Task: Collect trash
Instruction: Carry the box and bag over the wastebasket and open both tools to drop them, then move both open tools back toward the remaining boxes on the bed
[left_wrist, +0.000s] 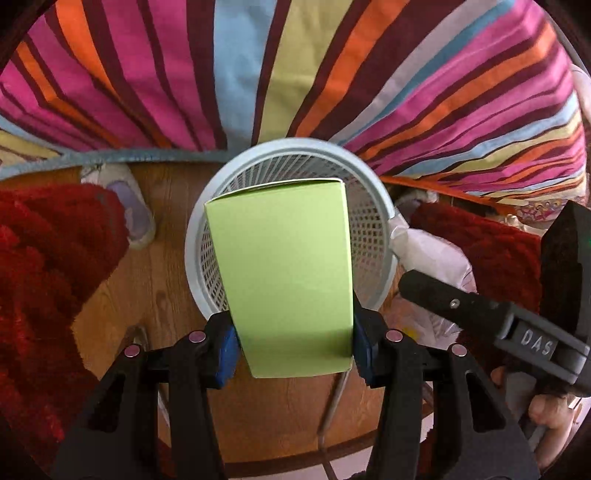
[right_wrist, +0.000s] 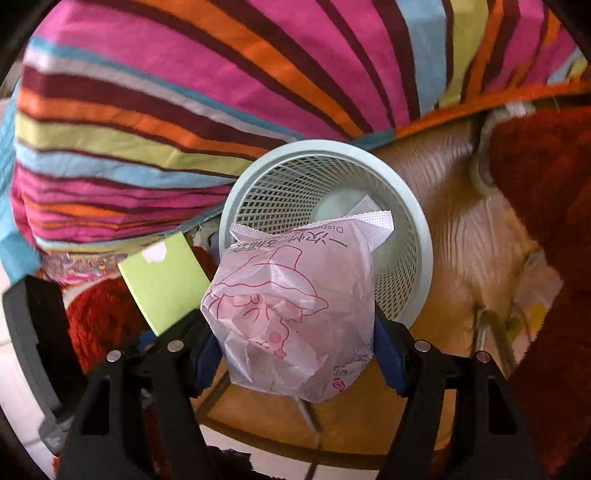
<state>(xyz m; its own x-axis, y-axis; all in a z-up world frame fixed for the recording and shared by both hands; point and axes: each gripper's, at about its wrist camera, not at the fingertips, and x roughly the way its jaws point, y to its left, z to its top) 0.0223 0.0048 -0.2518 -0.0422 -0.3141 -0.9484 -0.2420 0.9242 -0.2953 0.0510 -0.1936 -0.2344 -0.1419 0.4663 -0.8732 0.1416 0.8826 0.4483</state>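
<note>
Right now both claws are loaded and hanging over the white mesh bin (right_wrist: 325, 236), so the step in hand looks like the drop: the trash is gathered and only needs letting go. The left claw (left_wrist: 293, 343) is spread about as wide as the green carton (left_wrist: 284, 273) it has clamped by the flat sides near its lower end, the blue pads (left_wrist: 225, 350) pressed against it; the carton sticks out ahead of the fingers with its far end over the bin's mouth. The right claw (right_wrist: 295, 354) is closed to a middling width on a crumpled white plastic bag (right_wrist: 291, 310) printed with pink line drawings, and the bag bulges forward past the fingertips, its top edge reaching over the near rim. Beyond the bin lies a striped bedspread (right_wrist: 184, 110), and red shaggy rugs (left_wrist: 48, 258) flank the wood floor (left_wrist: 155, 280) on either side. Next, I would guess, each claw should be nudged a little further forward until its load is squarely above the opening, then opened; the bag, being light and floppy, may cling to a pad or catch on the rim.
</note>
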